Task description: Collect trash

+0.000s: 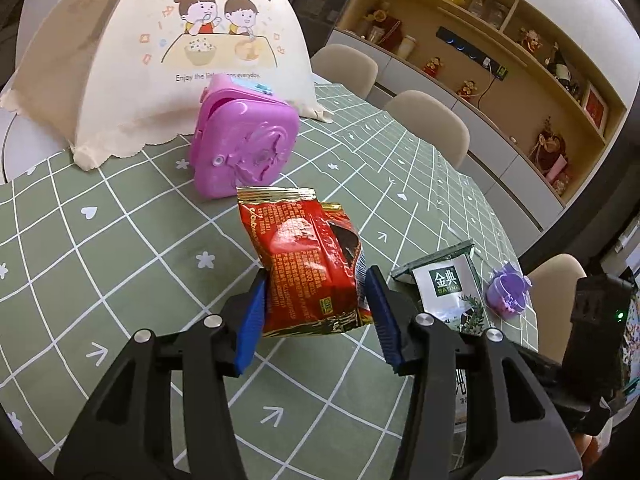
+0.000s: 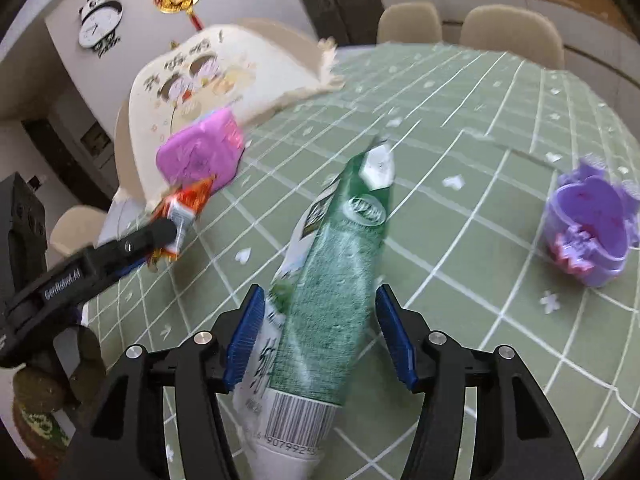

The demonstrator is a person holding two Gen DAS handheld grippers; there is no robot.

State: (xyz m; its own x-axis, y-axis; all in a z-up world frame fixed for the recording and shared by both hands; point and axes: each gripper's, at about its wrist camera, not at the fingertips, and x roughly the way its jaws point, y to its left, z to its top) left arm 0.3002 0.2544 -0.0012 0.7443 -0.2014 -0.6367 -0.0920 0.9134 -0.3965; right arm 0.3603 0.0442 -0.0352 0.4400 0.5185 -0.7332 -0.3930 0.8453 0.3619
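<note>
red snack wrapper (image 1: 308,260), crinkled and glossy, with gold-edged seams.

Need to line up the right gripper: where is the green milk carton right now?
In the right wrist view the green milk carton lies flat on the green tablecloth, between the open right gripper fingers, untouched, left of the purple cup.

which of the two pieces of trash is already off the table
The red snack wrapper, pinched in the left gripper above the cloth. The green milk carton lies flat, between the right gripper's open jaws.
</note>
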